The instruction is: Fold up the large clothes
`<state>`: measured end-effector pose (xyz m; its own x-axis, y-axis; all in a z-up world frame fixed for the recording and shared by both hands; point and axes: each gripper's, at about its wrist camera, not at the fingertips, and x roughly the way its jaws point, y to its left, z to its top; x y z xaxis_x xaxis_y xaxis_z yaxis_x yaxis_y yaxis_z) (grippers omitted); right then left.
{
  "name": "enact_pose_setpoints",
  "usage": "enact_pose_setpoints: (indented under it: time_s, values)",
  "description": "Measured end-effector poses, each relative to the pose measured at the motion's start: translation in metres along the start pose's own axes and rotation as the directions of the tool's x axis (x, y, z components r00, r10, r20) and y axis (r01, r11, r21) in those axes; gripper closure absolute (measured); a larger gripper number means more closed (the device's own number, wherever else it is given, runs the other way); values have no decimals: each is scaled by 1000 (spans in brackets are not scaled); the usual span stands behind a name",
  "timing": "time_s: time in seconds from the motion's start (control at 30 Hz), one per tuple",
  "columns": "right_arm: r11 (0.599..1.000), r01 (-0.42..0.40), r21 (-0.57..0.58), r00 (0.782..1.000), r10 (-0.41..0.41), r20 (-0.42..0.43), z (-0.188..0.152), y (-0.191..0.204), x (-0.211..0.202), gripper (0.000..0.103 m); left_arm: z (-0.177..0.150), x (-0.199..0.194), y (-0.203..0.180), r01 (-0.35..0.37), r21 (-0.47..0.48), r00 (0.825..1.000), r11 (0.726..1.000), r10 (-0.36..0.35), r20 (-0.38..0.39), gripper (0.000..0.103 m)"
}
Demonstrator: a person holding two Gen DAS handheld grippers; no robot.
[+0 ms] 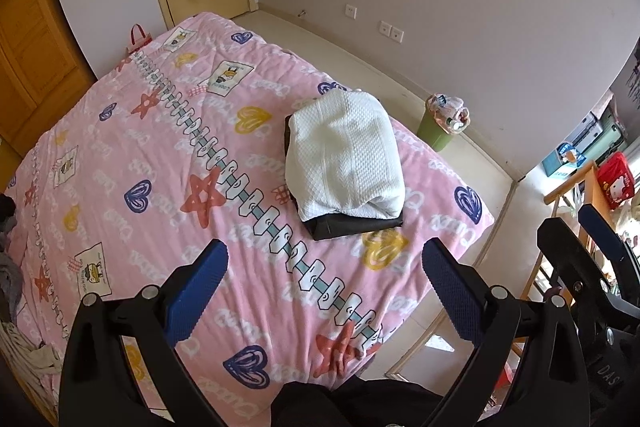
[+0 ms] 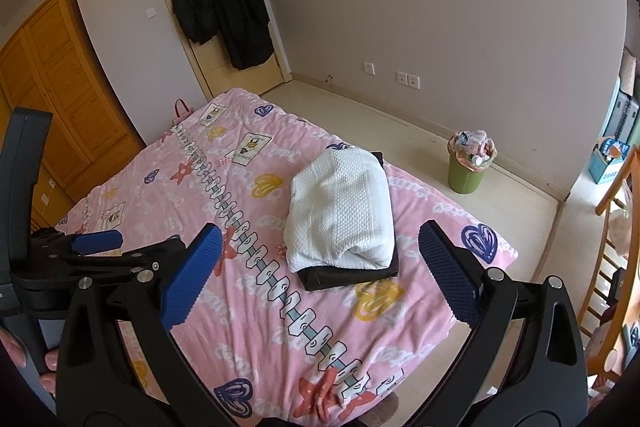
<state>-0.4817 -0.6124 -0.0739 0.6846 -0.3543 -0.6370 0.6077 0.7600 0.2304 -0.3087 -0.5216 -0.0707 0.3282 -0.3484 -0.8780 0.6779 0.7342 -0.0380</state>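
Left gripper: held above the near part of the bed; the jaws are spread wide and nothing is held between the blue pads. It is also seen at the left edge of the right wrist view, beside the right gripper.

Right gripper: held above the bed, jaws spread wide and empty. The blue pads frame the folded stack from the near side — no contact is made with it.

Hand: fingertips are visible at the lower left of the right wrist view, wrapped on the left gripper's handle.

White garment: a textured white piece, folded into a thick bundle, is laid on top of the dark garment. It is located on the right half of the bed, near the bed's right edge.

Dark garment: folded flat under the white garment; only its near edge and a strip at the far left are exposed.

Bed cover: pink, printed with stars, hearts and lettering, with a white-and-blue strip running lengthwise beside the stack.

Loose clothes: a crumpled heap is seen at the left edge of the bed — well apart from the stack.

Waste bin: green, filled with rubbish, stood on the floor near the wall beyond the bed.

Coats: two dark coats are hung on the door.

Wardrobe: wooden, stood left of the bed.
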Motion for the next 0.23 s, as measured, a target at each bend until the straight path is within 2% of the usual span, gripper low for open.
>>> enact_pose_setpoints:
  time_s: [0.23]
  values:
    - [1000, 0, 1, 1000, 0, -7, -2, 2, -1, 7, 0, 1, 2, -9, -2, 1000, 1000, 9, 5, 8]
